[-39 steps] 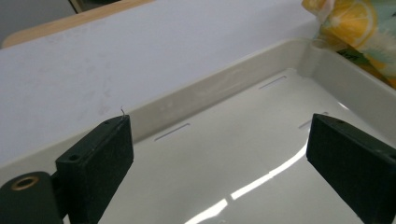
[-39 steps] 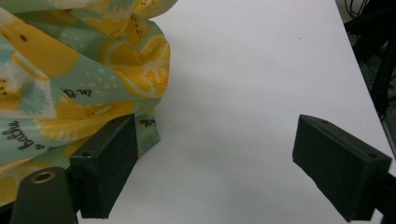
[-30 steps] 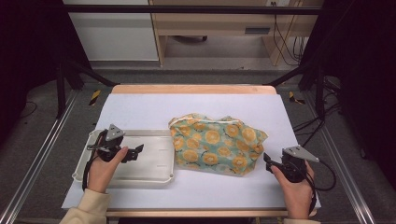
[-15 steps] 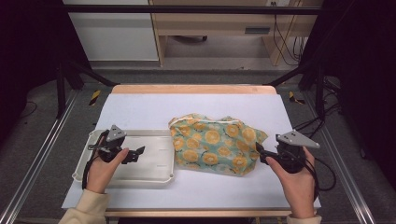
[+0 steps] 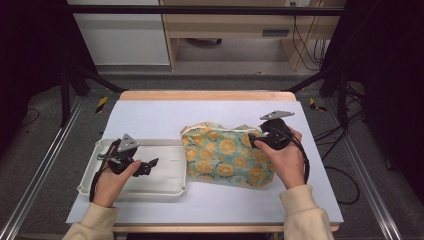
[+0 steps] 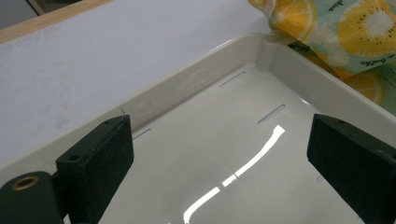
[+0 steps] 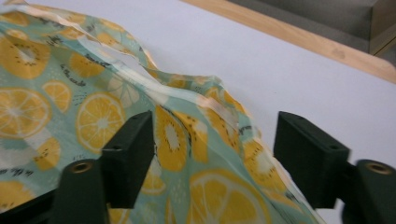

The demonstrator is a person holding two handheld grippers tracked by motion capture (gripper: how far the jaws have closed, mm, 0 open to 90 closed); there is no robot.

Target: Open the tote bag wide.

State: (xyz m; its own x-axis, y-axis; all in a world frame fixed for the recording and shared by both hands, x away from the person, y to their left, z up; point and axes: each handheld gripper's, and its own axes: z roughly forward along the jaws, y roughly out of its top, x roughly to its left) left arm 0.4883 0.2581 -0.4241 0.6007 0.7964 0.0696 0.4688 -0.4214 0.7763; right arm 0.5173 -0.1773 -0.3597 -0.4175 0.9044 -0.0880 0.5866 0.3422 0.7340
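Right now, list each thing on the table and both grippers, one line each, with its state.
Fruit-print bag: lying flat and crumpled on the table, beside the tray.
Tray: upright, nothing in it.
Left gripper: open, over the tray.
Right gripper: open, jaws astride the bag's rumpled top edge.

Cream sleeves, left claw (image 5: 150, 164) black, right claw (image 5: 253, 140) black, grey triangular plates, black cables

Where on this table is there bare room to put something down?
Free: the far strip between the wooden edge and the fruit-print bag, and the near strip. The white tray is bare under the left gripper. Crowded: tray-bag seam, around the right gripper.
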